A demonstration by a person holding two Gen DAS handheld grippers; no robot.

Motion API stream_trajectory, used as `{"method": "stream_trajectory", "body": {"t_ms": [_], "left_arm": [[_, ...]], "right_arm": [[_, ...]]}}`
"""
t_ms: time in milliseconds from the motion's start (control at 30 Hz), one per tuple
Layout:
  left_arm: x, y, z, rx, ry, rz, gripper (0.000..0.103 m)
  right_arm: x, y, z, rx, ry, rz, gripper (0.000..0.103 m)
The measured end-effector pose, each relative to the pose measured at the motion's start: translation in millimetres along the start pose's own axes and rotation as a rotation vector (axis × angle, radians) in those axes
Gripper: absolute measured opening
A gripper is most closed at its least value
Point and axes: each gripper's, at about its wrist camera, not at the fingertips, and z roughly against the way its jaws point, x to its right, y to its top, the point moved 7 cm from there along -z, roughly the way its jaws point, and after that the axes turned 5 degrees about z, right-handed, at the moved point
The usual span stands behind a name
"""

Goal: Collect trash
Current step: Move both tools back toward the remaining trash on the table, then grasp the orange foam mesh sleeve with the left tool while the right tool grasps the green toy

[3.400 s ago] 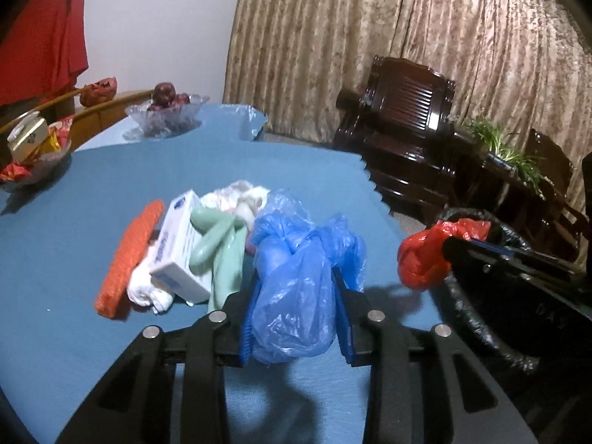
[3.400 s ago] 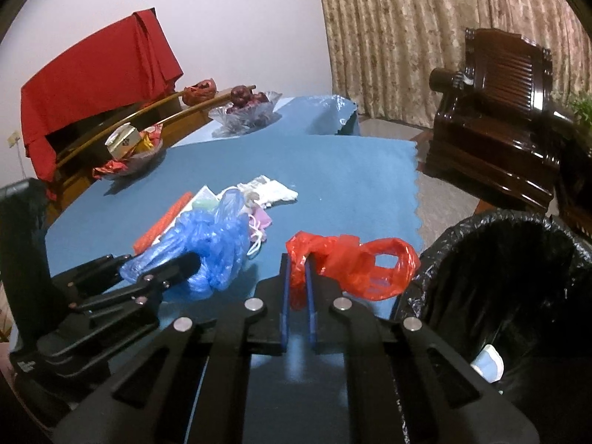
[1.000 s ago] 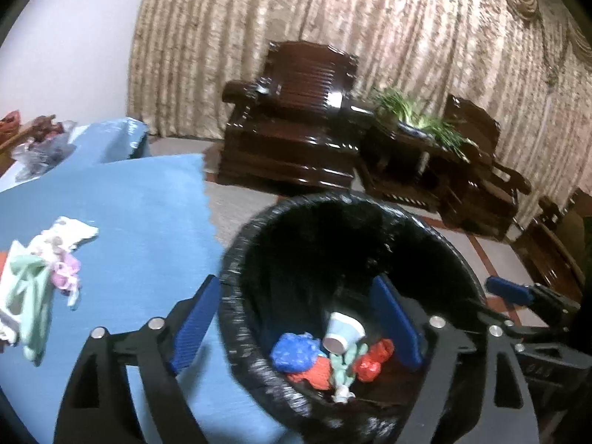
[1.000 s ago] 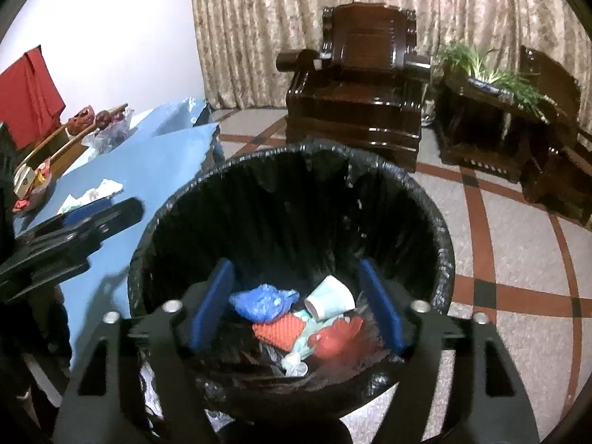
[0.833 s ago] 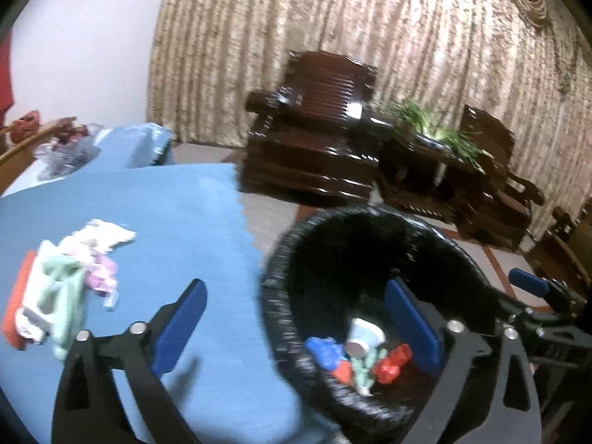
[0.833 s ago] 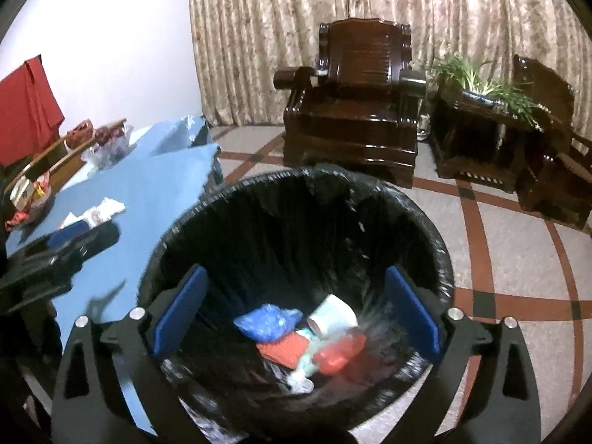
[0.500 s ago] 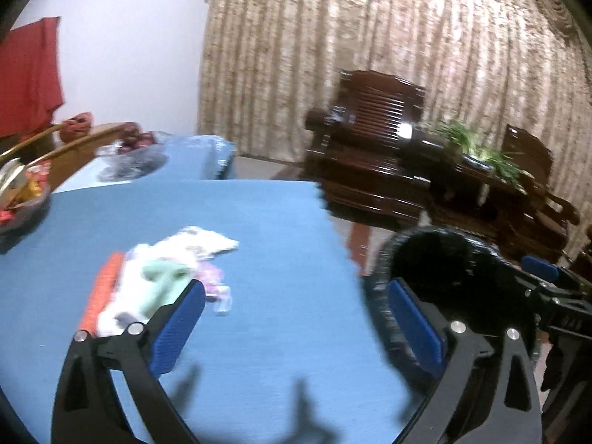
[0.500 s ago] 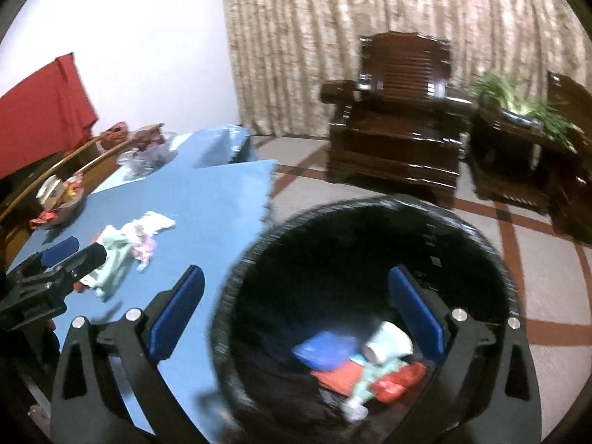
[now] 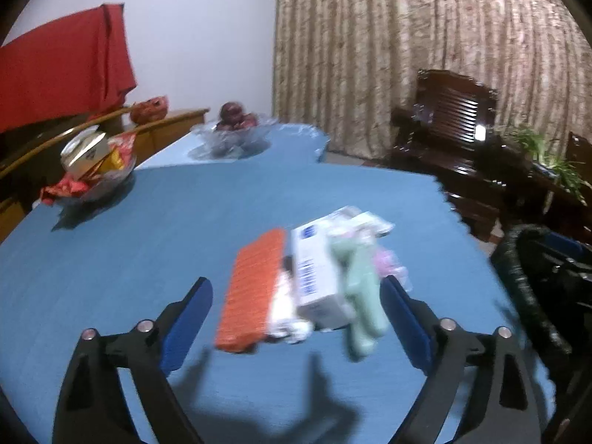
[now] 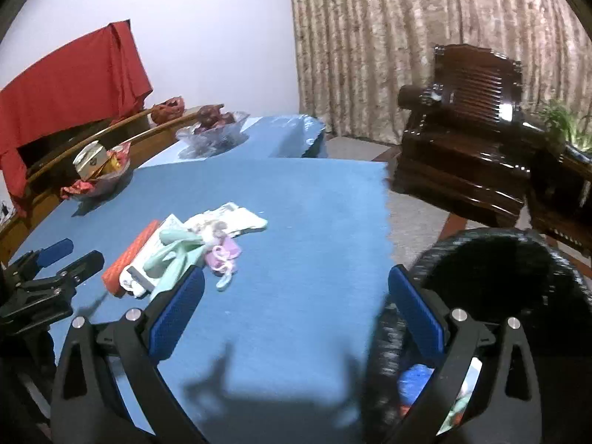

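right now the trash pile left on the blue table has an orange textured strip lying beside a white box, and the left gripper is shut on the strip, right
Not quite. The left gripper holds nothing: its jaws are closing but stand wide apart, short of the orange textured strip. The left wrist view shows this. The strip does lie beside the white box on the blue table.

Bench [image 9: 148, 259] under blue cloth, zigzag edge on right. Glass bowl of dark red fruit [image 9: 236, 131] at far end. Second bowl of snack packets and small carton [image 9: 92, 170] near left edge, well apart from fruit bowl. Red cloth [image 9: 63, 77] draped over something by white wall. Small red bag [image 9: 150, 108] on wooden sideboard behind bench. Patterned beige curtain [image 9: 425, 37] across back. Dark carved wooden armchair [image 10: 477, 111] before curtain. Green plant [image 9: 551, 159] beside it. Floor tiled, red lines.
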Motion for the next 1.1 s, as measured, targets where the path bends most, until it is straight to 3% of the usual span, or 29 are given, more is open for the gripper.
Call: {"method": "stream_trajectory", "body": {"t_ms": [167,433,700,1000,1100], "left_arm": [[-26.0,-11.0,-30.6,-0.055,0.026,0.027,0.076],[-33.9,-24.6,-63.2,-0.137,0.005,0.044,0.061],[-45.9,-24.0,-71.1,-0.164,-0.071,0.119,0.017],[-60.4,-18.8,-61.1,-0.137,-0.045,0.145,0.013],[-63.3,-19.6,-62.4,-0.140,-0.041,0.148,0.013]], "right_arm": [[-23.5,0.9,-21.1,-0.006,0.015,0.020,0.097],[-51.3,-1.3,-49.1,-0.036,0.044,0.047,0.096],[-74.2,-0.9,-66.4,-0.065,0.086,0.064,0.082],[-103.3,-5.3,-85.5,-0.109,0.147,0.078,0.070],[-108.3,-9.9,-94.2,-0.141,0.159,0.084,0.060]]}}
